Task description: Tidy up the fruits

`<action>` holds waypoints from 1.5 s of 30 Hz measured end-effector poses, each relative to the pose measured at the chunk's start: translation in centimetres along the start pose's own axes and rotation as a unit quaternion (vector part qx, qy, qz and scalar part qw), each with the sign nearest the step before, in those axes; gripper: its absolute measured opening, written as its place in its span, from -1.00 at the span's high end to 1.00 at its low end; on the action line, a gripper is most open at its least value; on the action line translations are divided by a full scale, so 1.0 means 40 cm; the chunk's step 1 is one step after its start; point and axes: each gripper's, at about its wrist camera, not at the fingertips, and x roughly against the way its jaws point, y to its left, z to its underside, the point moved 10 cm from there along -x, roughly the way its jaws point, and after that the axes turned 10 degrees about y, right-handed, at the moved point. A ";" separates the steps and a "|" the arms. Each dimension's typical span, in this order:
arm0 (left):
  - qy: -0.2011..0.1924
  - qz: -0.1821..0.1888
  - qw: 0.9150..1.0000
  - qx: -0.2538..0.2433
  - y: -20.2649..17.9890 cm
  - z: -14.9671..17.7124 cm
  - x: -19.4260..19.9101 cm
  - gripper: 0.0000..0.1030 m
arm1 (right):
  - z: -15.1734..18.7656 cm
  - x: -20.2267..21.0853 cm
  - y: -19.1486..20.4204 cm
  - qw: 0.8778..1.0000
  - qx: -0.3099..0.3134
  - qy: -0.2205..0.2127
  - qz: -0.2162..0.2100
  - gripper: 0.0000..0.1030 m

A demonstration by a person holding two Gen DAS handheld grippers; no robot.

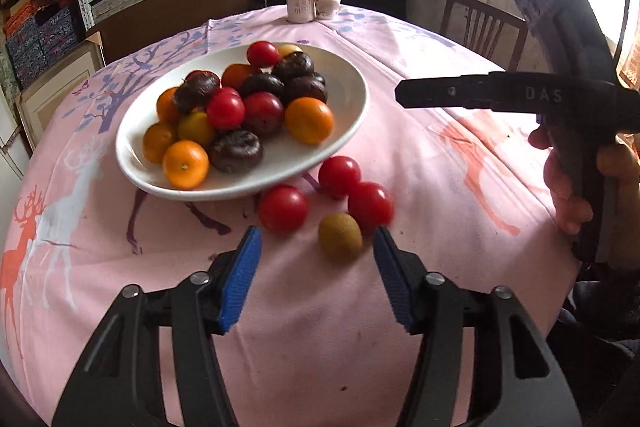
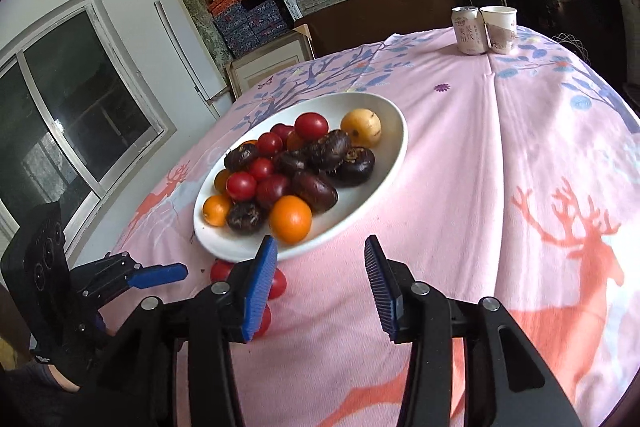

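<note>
A white oval plate (image 1: pixel 344 83) holds a pile of red tomatoes, small oranges and dark brown water chestnuts; it shows in the right wrist view too (image 2: pixel 394 147). On the pink cloth in front of it lie three red tomatoes (image 1: pixel 283 209) and one yellow-green fruit (image 1: pixel 340 237). My left gripper (image 1: pixel 318 247) is open and empty, its blue pads just short of these loose fruits. My right gripper (image 2: pixel 320 255) is open and empty, hovering near the plate's front edge; it shows from the side in the left wrist view (image 1: pixel 404 95). Loose tomatoes (image 2: pixel 221 270) peek out behind its left pad.
A can (image 2: pixel 469 31) and a paper cup (image 2: pixel 500 29) stand at the table's far end. Chairs (image 1: pixel 486 27) and shelves stacked with boxes stand behind the table. The tablecloth has deer and tree prints.
</note>
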 end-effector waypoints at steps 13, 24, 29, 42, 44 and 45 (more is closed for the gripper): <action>-0.027 0.001 1.000 0.016 -0.009 0.002 0.021 0.53 | 0.085 -0.023 0.076 0.997 0.066 0.047 0.000 0.11; -0.048 -0.013 0.997 0.060 0.092 0.019 0.102 0.52 | 0.117 -0.109 0.145 0.985 0.123 0.103 0.058 0.40; -0.061 -0.010 0.996 0.065 0.118 -0.008 0.120 0.52 | 0.068 -0.040 0.150 0.993 0.100 0.064 0.012 0.40; -0.051 -0.004 0.992 0.115 0.285 -0.277 0.004 0.37 | -0.293 -0.122 0.124 0.996 0.080 0.010 0.030 0.37; -0.055 -0.010 0.990 0.130 0.304 -0.292 -0.003 0.16 | -0.311 -0.131 0.115 0.996 0.076 0.000 0.040 0.15; -0.058 -0.007 0.989 0.136 0.309 -0.292 -0.002 0.05 | -0.311 -0.128 0.108 0.997 0.070 -0.003 0.041 0.13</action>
